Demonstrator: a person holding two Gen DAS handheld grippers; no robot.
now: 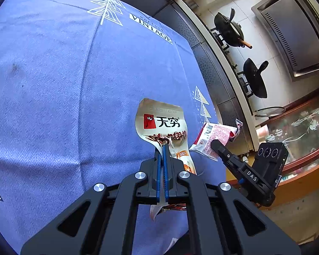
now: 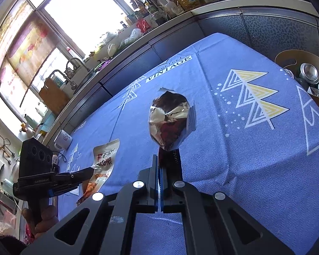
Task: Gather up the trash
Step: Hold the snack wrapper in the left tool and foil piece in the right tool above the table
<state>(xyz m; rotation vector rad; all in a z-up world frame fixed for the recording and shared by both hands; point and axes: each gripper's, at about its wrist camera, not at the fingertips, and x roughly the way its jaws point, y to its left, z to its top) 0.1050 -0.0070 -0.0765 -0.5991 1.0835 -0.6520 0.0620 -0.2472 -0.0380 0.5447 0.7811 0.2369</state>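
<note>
Pinching wrappers, left gripper [image 1: 162, 148] clamps beige packet [image 1: 161, 121], right gripper [image 2: 159, 159] red packet [image 2: 170, 119]

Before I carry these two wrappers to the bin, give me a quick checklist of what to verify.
1. Left gripper shut on the beige wrapper: ok.
2. Right gripper shut on the foil wrapper: ok.
3. Both wrappers lifted off the blue cloth: ok.
4. Bin in view: ok, at the table's far right edge, already holding a can.
5. Room left in the bin: cannot tell.
6. Other trash on the cloth: none seen in either view.
</note>
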